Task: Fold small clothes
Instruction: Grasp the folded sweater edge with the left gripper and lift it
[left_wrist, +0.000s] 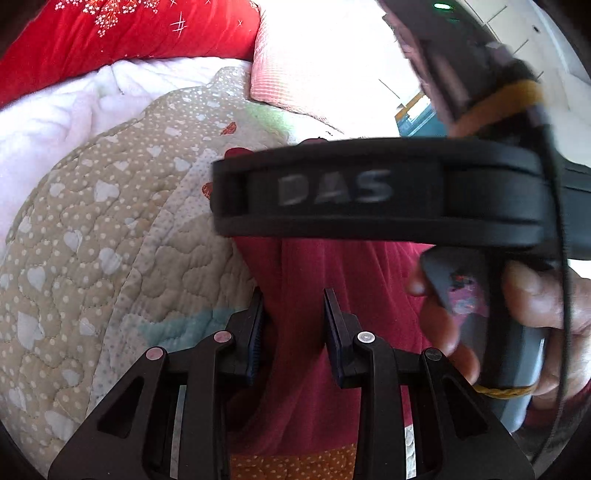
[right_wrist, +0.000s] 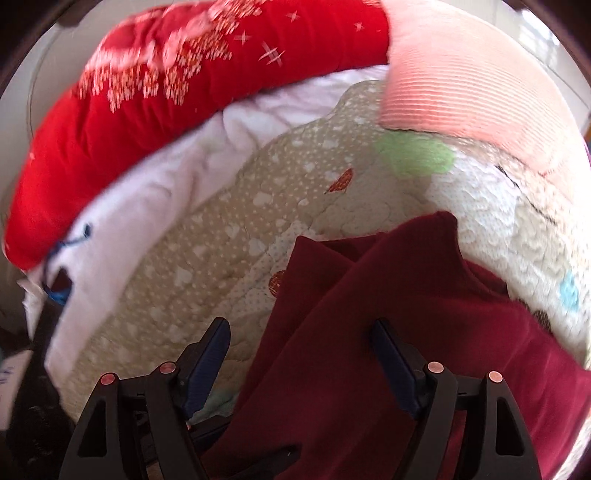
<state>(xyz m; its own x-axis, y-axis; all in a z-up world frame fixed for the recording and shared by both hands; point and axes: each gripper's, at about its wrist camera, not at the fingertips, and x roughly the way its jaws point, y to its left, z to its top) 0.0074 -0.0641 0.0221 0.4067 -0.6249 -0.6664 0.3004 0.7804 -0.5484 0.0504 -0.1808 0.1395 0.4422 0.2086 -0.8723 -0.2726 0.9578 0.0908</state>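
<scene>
A dark red garment (left_wrist: 332, 258) lies on a quilted bed cover, and it also fills the lower right of the right wrist view (right_wrist: 369, 295), with a fold ridge running up to a raised corner. My left gripper (left_wrist: 293, 299) is shut on a bunched fold of it, cloth filling the narrow gap between the pads. Above the garment's left edge, my right gripper (right_wrist: 301, 328) stands wide open and grips nothing. In the left wrist view, that tool's black body (left_wrist: 369, 188) crosses just ahead, held by a person's hand (left_wrist: 535, 295).
The beige quilt with white hearts (right_wrist: 221, 229) spreads to the left and ahead. A white fleece (right_wrist: 166, 177) and a red embroidered blanket (right_wrist: 147, 92) lie along its far side. A pink ribbed cloth (right_wrist: 461, 92) sits at the far right.
</scene>
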